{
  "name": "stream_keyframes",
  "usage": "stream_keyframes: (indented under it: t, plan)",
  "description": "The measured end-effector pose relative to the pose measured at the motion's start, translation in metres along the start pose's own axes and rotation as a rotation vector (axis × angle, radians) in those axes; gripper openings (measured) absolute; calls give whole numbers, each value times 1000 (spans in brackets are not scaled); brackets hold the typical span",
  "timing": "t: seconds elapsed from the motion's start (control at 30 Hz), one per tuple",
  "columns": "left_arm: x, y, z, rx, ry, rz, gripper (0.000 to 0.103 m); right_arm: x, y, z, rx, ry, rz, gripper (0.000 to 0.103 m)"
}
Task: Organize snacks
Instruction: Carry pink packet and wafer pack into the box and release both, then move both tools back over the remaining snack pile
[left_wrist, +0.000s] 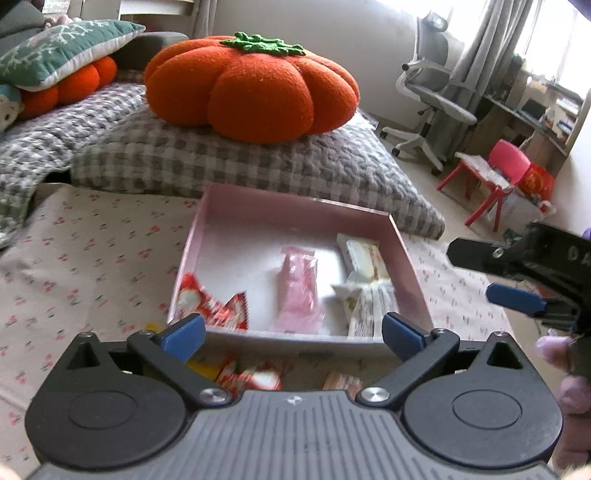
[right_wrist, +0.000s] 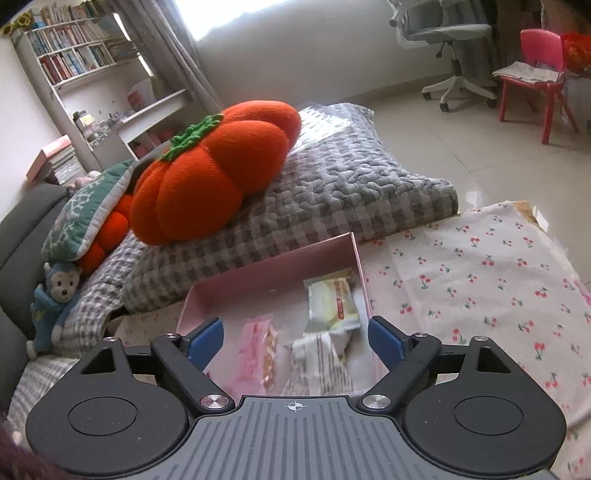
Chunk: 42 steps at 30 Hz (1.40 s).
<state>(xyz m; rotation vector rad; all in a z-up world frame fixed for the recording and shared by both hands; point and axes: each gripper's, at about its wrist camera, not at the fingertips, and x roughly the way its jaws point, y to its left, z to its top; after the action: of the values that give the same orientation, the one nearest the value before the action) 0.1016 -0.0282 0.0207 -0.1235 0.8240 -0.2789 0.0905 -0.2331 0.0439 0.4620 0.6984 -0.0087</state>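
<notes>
snacks (left_wrist: 297, 291) are sorted into pink box (left_wrist: 295, 201); both grippers (left_wrist: 293, 330) (right_wrist: 295, 338) are held open, empty; loose packets (left_wrist: 247, 376) are judged next.

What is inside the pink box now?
Inside the pink box lie a pink packet, red-and-white packets and pale yellow-and-white packets. The near wall and the tools hide part of its floor.

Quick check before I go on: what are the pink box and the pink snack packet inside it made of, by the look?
Pink box: probably cardboard with a smooth matte finish; thin, straight walls and crisp corners. Pink snack packet: likely thin plastic film, slightly glossy and translucent; it wrinkles and has crimped ends. The blur leaves both open.
</notes>
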Motion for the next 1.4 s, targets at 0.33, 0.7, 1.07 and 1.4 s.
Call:
stream_keyframes:
  t: [0.33,0.7,1.07,1.4]
  plan:
    - [-26,11,-26,33,53,54,103,-39,13,-35,-15,28,8,89]
    - [-50,30,-61,51,-21,41,103,-62,21,-79,-99,-13,61,90]
    - [-62,51,-88,128,-64,58,103,-73,24,-117,-233,-62,103,98]
    - [-63,71,-108,133,-54,35,103,-69,23,-158,-384,-4,92,100]
